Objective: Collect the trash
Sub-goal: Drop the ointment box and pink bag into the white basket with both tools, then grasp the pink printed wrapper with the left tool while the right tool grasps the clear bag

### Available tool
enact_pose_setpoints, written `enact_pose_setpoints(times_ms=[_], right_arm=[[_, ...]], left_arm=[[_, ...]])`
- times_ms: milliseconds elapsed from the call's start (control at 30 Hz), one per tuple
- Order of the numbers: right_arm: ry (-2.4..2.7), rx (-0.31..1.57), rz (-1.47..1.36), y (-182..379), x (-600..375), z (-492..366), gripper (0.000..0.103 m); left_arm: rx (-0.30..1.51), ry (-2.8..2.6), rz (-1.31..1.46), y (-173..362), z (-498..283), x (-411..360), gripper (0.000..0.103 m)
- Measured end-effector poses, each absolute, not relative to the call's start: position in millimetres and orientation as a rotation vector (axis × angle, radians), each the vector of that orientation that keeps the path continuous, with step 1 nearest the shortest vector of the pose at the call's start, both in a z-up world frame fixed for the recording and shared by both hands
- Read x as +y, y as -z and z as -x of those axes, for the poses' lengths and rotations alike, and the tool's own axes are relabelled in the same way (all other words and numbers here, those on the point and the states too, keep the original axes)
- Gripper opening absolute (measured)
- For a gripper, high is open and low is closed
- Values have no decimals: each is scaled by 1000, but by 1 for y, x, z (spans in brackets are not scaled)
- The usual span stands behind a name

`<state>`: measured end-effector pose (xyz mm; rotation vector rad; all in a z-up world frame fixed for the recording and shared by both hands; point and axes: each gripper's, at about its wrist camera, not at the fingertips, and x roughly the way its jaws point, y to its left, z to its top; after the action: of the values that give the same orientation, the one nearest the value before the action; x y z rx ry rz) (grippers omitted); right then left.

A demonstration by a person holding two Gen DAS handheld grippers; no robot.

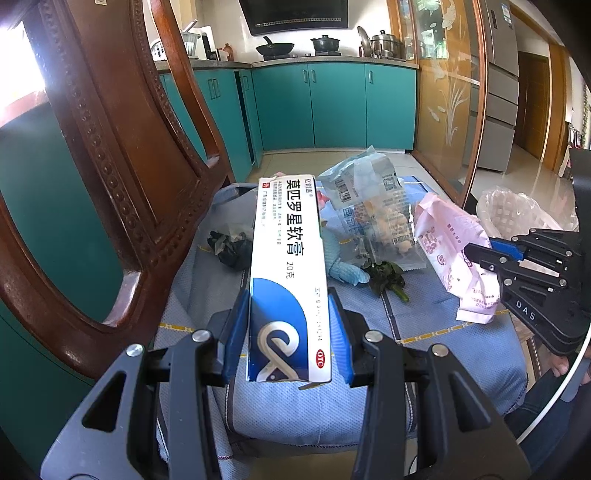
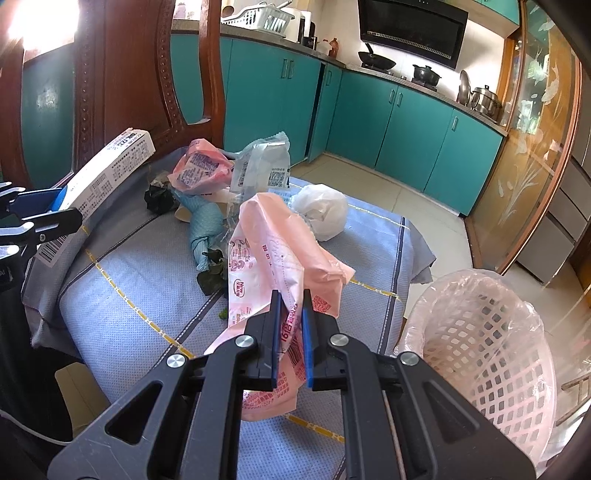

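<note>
Left gripper [image 1: 286,334]: clamps long white-and-blue cardboard ointment box [image 1: 286,266], centre frame.
Right gripper [image 2: 291,332]: pinches crumpled pink plastic wrapper [image 2: 273,251], lifted over blue quilted chair cushion [image 2: 140,288].
Lower right: pink lattice plastic wastebasket [image 2: 491,332], lined.

Kitchen backdrop, daylight from my left.

I'm facing teal base cabinets [image 1: 332,105] running in an L under a grey counter [image 2: 391,79], black range hood [image 1: 295,16] on a white wall above a wok [image 1: 275,48] and pots. Carved dark wood chair back [image 1: 122,147] fills my left side, its seat under a blue padded cushion [image 2: 147,280]. Pale tiled floor [image 2: 373,192]. Wood-framed etched glass sliding door [image 1: 447,99] on my right, a steel fridge [image 1: 500,85] behind it. Strong glare top left.
</note>
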<state>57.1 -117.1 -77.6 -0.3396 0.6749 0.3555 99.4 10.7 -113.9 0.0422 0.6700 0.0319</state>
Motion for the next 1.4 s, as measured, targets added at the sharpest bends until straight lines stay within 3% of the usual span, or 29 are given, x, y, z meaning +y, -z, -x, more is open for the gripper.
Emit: enact_pose_setpoints(times_ms=[333,700,733,833,867,933,1100,1267,1400], right_arm=[[-190,475,120,19,-209,-29,11],[175,667,-48,43,-313,-28,11],[193,677,-64,45,-319,-28,16],[250,684,-121,47,-339,-24,53],[263,684,-133,47,-343,-24,56],[269,692,-140,49,-345,-26,56],[218,687,-87,50,-325,-33,56],[36,613,58,40,-269,-43,56],[-227,640,128,44,-200,-76,56]], left_arm=[[606,133,-11,76,-115,-20,42],[683,527,-55,77,-173,-153,42],[703,566,-64,81,-177,-170,42],[714,636,-86,86,-179,-194,46],[710,650,-91,86,-179,-201,55],[703,658,-87,86,-177,-203,61],[619,495,-89,74,-173,-163,62],[577,205,6,59,-170,-65,72],[600,13,30,60,-155,10,74]])
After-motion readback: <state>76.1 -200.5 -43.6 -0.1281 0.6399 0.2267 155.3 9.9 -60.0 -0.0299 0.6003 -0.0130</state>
